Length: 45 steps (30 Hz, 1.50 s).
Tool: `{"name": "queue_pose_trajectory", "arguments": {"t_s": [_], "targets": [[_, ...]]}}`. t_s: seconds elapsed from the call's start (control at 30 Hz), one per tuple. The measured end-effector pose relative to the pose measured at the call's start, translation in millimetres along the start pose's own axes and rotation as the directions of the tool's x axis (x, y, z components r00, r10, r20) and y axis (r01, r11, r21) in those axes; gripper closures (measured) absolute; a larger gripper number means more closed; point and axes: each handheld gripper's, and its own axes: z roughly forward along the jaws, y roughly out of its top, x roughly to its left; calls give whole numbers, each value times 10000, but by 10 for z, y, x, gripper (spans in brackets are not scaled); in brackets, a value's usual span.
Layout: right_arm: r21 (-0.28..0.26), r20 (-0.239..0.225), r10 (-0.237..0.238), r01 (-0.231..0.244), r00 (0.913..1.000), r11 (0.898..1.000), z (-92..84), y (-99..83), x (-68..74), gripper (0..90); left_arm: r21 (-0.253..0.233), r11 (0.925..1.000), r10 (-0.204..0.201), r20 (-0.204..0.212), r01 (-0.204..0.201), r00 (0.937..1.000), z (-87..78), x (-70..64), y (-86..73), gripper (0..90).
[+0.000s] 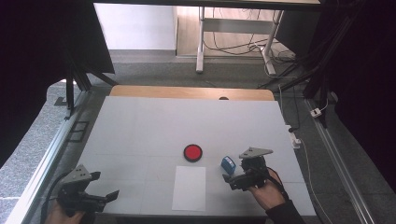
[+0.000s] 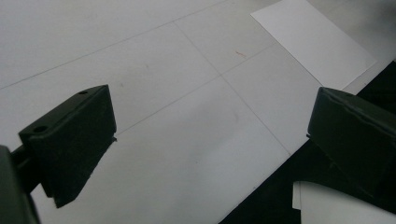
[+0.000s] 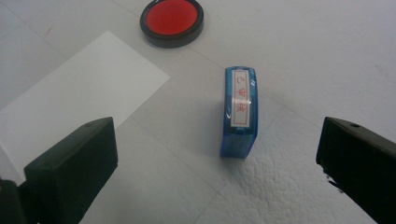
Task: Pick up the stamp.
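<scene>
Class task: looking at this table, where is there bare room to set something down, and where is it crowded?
The far half of the table, beyond the red ink pad, is bare, as is the stretch between the left gripper and the paper sheet. It is crowded near the right gripper, with the blue stamp between its open jaws.

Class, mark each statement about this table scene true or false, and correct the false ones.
1. The right gripper has its jaws open around nothing, facing the blue stamp. True.
2. The blue stamp sits on the white sheet of paper. False: it rests on the table, beside the paper.
3. The red ink pad lies beyond the paper's far edge. True.
4. The left gripper grips the paper. False: its jaws are open and hold nothing.
</scene>
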Motion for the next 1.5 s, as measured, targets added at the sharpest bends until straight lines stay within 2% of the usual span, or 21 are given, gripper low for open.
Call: {"name": "queue_pose_trajectory", "arguments": {"t_s": [0.33, 0.4, 0.5, 0.7, 0.83, 0.87, 0.9, 0.93, 1.07, 1.1, 1.17, 1.2, 1.3, 1.33, 1.37, 1.5], "targets": [[286, 196, 6, -11, 9998, 9996, 133, 80, -35, 0, 1, 10000, -24, 14, 24, 10000, 0, 2, 0, 15], [411, 412, 22, -39, 9991, 9991, 179, 111, -51, 0, 5, 10000, -26, 17, 26, 10000, 0, 3, 0, 14], [507, 386, 3, -22, 9993, 9987, 216, 127, -68, 0, 11, 10000, -21, 20, 21, 10000, 1, 3, 0, 14], [917, 636, -220, 161, 9977, 9957, 340, 170, -96, 0, 10, 10000, -29, 28, 29, 10000, 0, 4, 0, 15], [1099, 697, -277, 199, 9972, 9937, 381, 178, -119, 114, 7, 10000, -21, 36, 21, 10000, 0, 4, -1, 14], [1099, 697, -277, 199, 9972, 9937, 381, 178, -119, 114, 7, 10000, -21, 36, 21, 10000, 0, 4, -1, 14], [1121, 665, -286, 210, 9974, 9935, 386, 180, -127, 148, 10, 10000, -19, 36, 19, 10000, 0, 4, -1, 15], [1129, 649, -300, 226, 9974, 9934, 386, 183, -135, 219, 10, 10000, -22, 38, 22, 10000, 0, 4, -1, 15], [1047, 575, -321, 259, 9978, 9942, 385, 195, -135, 362, 23, 10000, -15, 39, 14, 10000, 1, 4, 0, 15], [1047, 575, -321, 259, 9978, 9942, 385, 195, -135, 362, 28, 10000, -11, 38, 11, 10000, 2, 3, 1, 15], [1066, 550, -365, 305, 9978, 9938, 388, 200, -137, 429, 34, 10000, 4, 24, -4, 10000, 3, 1, 1, 15], [1116, 537, -380, 319, 9978, 9932, 393, 205, -137, 489, 32, 10000, 1, 37, -1, 10000, 2, 2, 1, 15], [1118, 514, -329, 270, 9981, 9934, 394, 211, -138, 533, 26, 10000, -5, 44, 5, 10000, 1, 3, 0, 15], [1152, 454, -330, 276, 9984, 9930, 394, 220, -138, 623, 26, 10000, -3, 45, 3, 10000, 2, 3, 0, 15], [1170, 455, -345, 290, 9984, 9927, 395, 223, -139, 678, 21, 10000, 1, 37, -1, 10000, 3, 3, 0, 15], [1307, 347, -352, 304, 9988, 9910, 398, 241, -142, 707, 49, 10000, 27, 25, -27, 10000, 2, 1, 1, 15]]}}
